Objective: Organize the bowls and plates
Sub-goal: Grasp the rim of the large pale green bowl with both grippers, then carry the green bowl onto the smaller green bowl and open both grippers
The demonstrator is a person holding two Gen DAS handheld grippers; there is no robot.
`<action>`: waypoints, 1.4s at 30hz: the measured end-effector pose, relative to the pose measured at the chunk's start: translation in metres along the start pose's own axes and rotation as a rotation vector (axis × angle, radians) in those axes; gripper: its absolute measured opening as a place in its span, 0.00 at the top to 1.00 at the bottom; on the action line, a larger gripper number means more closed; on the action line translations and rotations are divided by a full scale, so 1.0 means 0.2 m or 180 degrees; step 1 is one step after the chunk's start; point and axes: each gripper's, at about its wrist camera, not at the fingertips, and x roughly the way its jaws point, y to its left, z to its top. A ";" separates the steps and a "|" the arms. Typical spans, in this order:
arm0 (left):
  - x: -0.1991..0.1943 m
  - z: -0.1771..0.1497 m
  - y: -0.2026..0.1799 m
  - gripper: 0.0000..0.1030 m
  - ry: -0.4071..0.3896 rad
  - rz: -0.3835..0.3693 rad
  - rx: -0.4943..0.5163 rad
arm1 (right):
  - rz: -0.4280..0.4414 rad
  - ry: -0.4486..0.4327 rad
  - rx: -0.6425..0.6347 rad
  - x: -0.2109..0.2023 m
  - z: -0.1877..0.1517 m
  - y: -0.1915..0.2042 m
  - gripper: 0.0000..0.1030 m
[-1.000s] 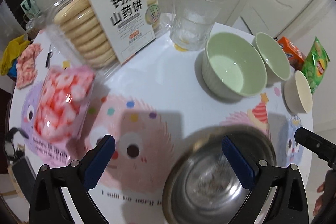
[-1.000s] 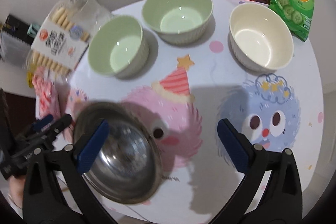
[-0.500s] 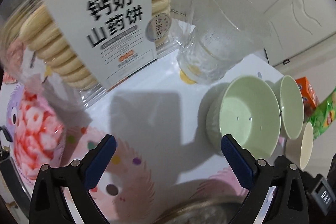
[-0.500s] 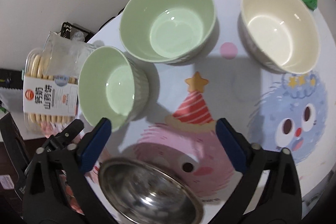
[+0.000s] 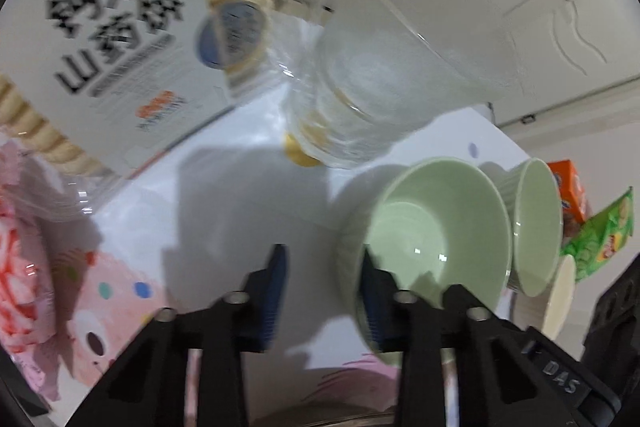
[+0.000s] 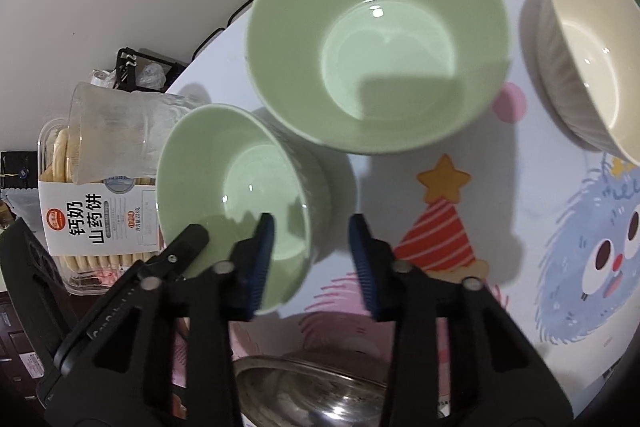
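Observation:
A small green bowl (image 6: 240, 187) stands on the table, also in the left wrist view (image 5: 432, 227). My left gripper (image 5: 322, 283) straddles its left rim, jaws narrowed with a gap. My right gripper (image 6: 312, 251) straddles its right rim, one pad inside the bowl, one outside, jaws also narrowed. A larger green bowl (image 6: 376, 39) sits behind it, seen edge-on in the left wrist view (image 5: 536, 223). A cream bowl (image 6: 592, 47) stands at the right. A steel bowl (image 6: 320, 395) lies at the near edge.
A clear glass (image 5: 380, 67) and a biscuit pack (image 5: 112, 39) stand close behind the small bowl. A pink snack bag (image 5: 20, 267) lies at the left. An orange box (image 5: 572, 195) and a green chip bag (image 5: 600, 235) sit at the far right.
Both grippers moved forward and down to the small green bowl and their jaws narrowed from wide open. The steel bowl dropped to the bottom of both views.

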 end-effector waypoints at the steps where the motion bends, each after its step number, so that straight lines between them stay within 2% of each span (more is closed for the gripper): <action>1: 0.01 0.00 -0.01 0.78 0.0003 -0.0005 0.0019 | -0.0055 -0.0010 -0.0010 0.00 0.00 0.00 0.79; 4: 0.01 0.00 -0.03 0.90 -0.0003 -0.0059 0.0040 | -0.0081 -0.0015 -0.0005 0.01 0.00 0.00 0.83; 6: 0.02 0.00 -0.06 0.93 -0.0016 -0.0052 0.0098 | -0.0082 -0.0013 -0.0015 0.01 0.01 0.00 0.85; 15: -0.02 0.00 -0.07 0.94 -0.0030 -0.0053 0.0095 | -0.0151 -0.0038 -0.0127 0.00 -0.01 0.04 0.86; 20: -0.13 -0.04 -0.04 0.94 -0.0067 -0.0051 0.0127 | -0.0118 -0.0067 -0.0219 -0.05 -0.04 0.08 0.87; 26: -0.29 -0.11 -0.05 0.94 -0.0234 -0.0032 0.0158 | -0.0081 -0.0172 -0.0387 -0.17 -0.09 0.12 0.87; 33: -0.46 -0.28 -0.17 0.94 -0.0406 -0.0035 0.0321 | -0.0055 -0.0332 -0.0647 -0.39 -0.19 0.07 0.87; 42: -0.49 -0.60 -0.41 0.94 -0.0426 -0.0066 0.0406 | -0.0082 -0.0384 -0.0672 -0.64 -0.33 -0.23 0.87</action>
